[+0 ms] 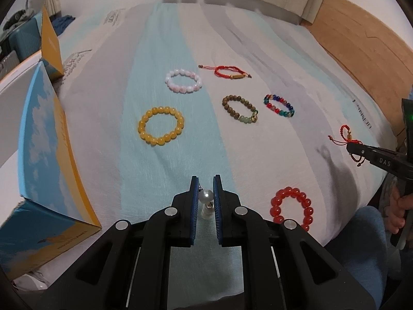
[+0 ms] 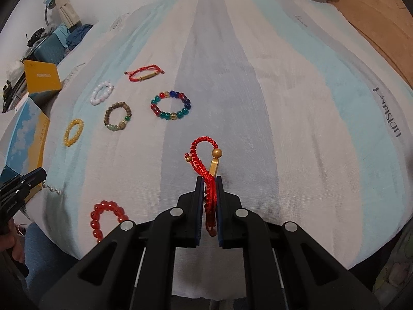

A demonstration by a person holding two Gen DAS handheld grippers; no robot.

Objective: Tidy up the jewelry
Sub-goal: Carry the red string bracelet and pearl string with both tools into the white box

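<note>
Bed sheet (image 1: 258,142): wide stripes of pale blue, grey and white. Bracelets: amber-yellow bead bracelet (image 1: 161,124), pale pink-white bead bracelet (image 1: 183,81), brown wood-bead bracelet (image 1: 240,108) with green beads, multicolour glass-bead bracelet (image 1: 279,105) in blue, red, teal and gold, red bead bracelet (image 1: 291,206). Red cord bracelet (image 1: 229,71) with gold tube. Red braided bracelet (image 2: 204,160) with gold bead. Pearl earring (image 1: 205,196) white. Fingers (image 1: 194,206): black, blue pads. Box (image 1: 49,168): sky-blue with white clouds, yellow.

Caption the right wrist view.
Right gripper pinches a red cord bracelet above the bed.
</note>
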